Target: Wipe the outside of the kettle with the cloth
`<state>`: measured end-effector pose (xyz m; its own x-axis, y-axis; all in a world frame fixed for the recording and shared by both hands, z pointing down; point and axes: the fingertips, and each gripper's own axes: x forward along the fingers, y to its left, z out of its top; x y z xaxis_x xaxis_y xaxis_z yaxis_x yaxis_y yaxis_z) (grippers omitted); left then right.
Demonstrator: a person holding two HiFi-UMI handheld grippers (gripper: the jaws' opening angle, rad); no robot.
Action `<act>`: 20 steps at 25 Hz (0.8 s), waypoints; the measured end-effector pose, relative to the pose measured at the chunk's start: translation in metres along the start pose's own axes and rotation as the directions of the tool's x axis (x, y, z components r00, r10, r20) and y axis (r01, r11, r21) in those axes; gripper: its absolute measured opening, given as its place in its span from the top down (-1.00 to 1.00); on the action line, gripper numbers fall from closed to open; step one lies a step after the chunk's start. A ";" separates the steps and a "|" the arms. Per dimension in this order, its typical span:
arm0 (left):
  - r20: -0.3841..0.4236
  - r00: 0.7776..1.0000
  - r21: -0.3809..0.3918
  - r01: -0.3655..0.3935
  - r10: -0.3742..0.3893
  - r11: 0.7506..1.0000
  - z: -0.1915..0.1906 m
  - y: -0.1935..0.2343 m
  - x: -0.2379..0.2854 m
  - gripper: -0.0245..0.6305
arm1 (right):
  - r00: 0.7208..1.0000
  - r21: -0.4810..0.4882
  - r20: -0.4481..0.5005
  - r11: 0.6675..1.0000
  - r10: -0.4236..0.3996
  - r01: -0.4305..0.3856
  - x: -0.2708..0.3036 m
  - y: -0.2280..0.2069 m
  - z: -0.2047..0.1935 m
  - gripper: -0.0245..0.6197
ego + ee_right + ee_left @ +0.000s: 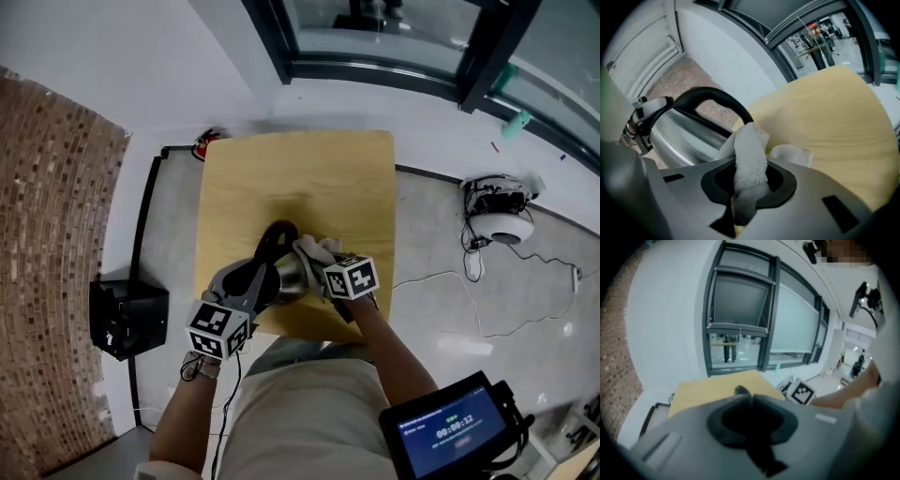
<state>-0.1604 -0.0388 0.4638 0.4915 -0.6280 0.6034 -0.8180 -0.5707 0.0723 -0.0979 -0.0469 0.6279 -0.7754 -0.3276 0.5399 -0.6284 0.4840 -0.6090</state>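
1. Two hand-held grippers work close together over the near edge of a square pale-wood table [356, 169].
2. A polished steel kettle [292, 274] with an arched black handle [275, 236] stands on the table by that near edge, between the two grippers.
3. The right gripper [750, 174] has its jaws clamped on a white terry cloth [750, 154]. The cloth's free end lies against the kettle's side, just below the handle.
4. The left gripper [751, 398] has its jaws pressed together with no gap. A small dark rounded tip shows just past them; whether it is pinched is unclear.
5. In the head view the left gripper sits at the kettle's left side.
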 end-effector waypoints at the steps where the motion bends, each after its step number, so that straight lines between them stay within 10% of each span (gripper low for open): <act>1: -0.002 1.000 -0.003 0.002 -0.002 1.000 0.000 -0.001 0.000 0.85 | 1.000 -0.049 -0.005 0.999 0.013 -0.013 -0.004 0.006 0.005 0.68; 6: 0.000 1.000 0.000 0.001 -0.001 1.000 -0.002 0.001 0.000 0.85 | 1.000 -0.584 -0.004 0.811 0.008 -0.009 -0.015 0.061 0.058 0.68; 9: -0.002 1.000 -0.003 0.001 -0.001 1.000 -0.002 -0.001 0.001 0.85 | 0.973 -0.623 -0.189 0.782 -0.131 -0.015 0.020 0.011 0.029 0.68; 13: 0.000 1.000 -0.008 -0.001 0.001 1.000 -0.001 -0.001 0.001 0.85 | 0.994 -0.767 -0.107 0.635 0.016 -0.093 -0.013 0.069 0.066 0.68; 17: 0.004 1.000 0.004 -0.008 0.008 1.000 0.001 0.000 0.000 0.85 | 0.972 -0.741 -0.205 0.667 -0.116 -0.076 0.018 0.019 0.033 0.68; 20: 0.005 1.000 -0.004 -0.009 0.009 1.000 0.000 -0.003 -0.001 0.85 | 0.992 -0.813 -0.114 0.579 -0.054 -0.062 -0.004 0.053 0.054 0.68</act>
<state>-0.1586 -0.0369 0.4628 0.4860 -0.6354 0.6000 -0.8233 -0.5633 0.0702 -0.1313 -0.0639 0.5625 -0.7282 -0.2588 0.6346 -0.2655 0.9602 0.0870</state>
